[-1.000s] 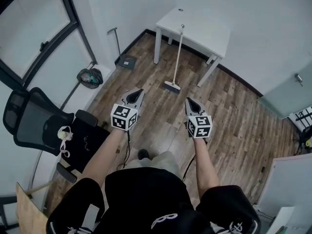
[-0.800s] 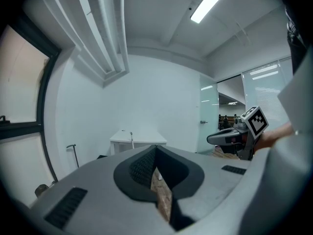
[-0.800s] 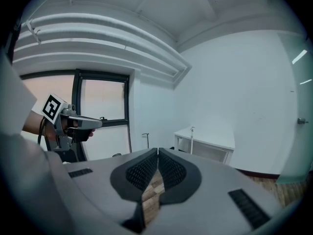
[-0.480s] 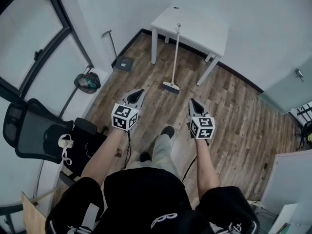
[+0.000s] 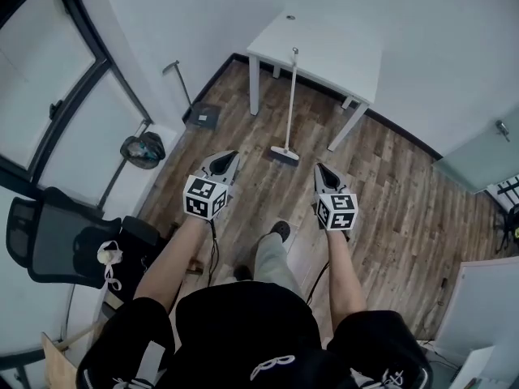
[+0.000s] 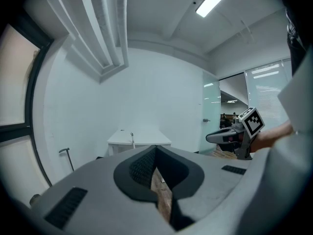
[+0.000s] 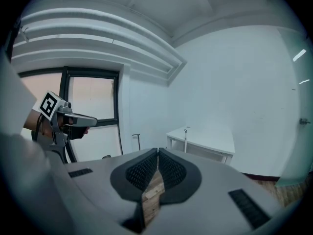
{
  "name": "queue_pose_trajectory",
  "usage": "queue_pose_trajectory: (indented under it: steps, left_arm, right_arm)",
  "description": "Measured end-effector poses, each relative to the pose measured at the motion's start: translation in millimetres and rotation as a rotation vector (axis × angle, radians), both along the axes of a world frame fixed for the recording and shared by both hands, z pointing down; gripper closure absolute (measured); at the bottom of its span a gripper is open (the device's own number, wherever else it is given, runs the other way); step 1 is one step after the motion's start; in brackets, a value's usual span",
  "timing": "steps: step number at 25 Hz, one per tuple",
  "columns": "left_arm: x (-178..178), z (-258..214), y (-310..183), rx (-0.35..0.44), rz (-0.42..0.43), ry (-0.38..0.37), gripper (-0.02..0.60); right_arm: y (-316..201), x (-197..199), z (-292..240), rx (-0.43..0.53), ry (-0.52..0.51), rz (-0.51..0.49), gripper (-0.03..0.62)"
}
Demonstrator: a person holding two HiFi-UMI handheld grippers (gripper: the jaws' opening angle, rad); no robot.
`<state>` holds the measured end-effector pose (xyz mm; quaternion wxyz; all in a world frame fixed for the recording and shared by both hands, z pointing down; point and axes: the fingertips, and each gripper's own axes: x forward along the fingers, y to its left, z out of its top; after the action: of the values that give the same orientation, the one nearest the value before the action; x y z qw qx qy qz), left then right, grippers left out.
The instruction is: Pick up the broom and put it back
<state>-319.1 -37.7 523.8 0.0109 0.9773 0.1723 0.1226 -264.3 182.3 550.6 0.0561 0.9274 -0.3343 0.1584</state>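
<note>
The broom [image 5: 289, 104] stands on its pale head [image 5: 285, 153] on the wood floor, its long handle leaning against the front of the white table [image 5: 340, 47]. My left gripper [image 5: 229, 157] and right gripper [image 5: 320, 168] are held side by side in the air, short of the broom, one to each side of its head. Both are shut and hold nothing. In the left gripper view the broom handle [image 6: 132, 139] shows small and far ahead at the table [image 6: 142, 137]. The right gripper view shows the broom handle [image 7: 186, 134] against the table [image 7: 208, 138] too.
A dustpan [image 5: 203, 117] with a long handle leans at the left wall. A dark waste bin [image 5: 143, 149] sits below the window and a black office chair [image 5: 49, 237] stands at the left. A glass door [image 5: 486, 156] is on the right. My shoe [image 5: 280, 230] is on the floor.
The person has stepped forward, one foot now ahead. Both grippers have moved towards the broom and table, still shut and empty; the chair has slid back in view.
</note>
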Motion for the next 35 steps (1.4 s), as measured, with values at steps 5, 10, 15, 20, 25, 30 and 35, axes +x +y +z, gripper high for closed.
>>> queue_pose_trajectory:
  steps: [5, 10, 15, 20, 25, 30, 35]
  left_arm:
    - [51.3, -4.1, -2.0, 0.004, -0.004, -0.008, 0.565]
    - [101.2, -11.8, 1.5, 0.005, -0.016, -0.011, 0.563]
    - [150.3, -14.6, 14.8, -0.002, -0.031, -0.025, 0.565]
    - [193.1, -17.7, 39.6, 0.008, -0.012, -0.023, 0.563]
    - [230.1, -17.1, 63.4, -0.001, 0.003, -0.018, 0.565]
    - [257.3, -13.5, 90.8, -0.011, 0.026, -0.021, 0.565]
    - [275.4, -8.8, 109.8, -0.030, 0.047, -0.025, 0.565]
  right_arm:
    - [-0.5, 52.8, -2.9, 0.008, -0.006, -0.003, 0.568]
    - [3.0, 104.2, -4.1, 0.011, -0.015, -0.010, 0.568]
    - [18.4, 150.1, -5.0, 0.022, -0.023, -0.014, 0.568]
    - [41.1, 189.3, -4.3, 0.035, -0.022, -0.003, 0.568]
    - [64.7, 219.7, 1.8, 0.043, -0.025, 0.013, 0.568]
    - [89.5, 237.9, 4.6, 0.043, -0.027, 0.034, 0.568]
    - [109.7, 246.4, 8.8, 0.035, -0.034, 0.056, 0.568]
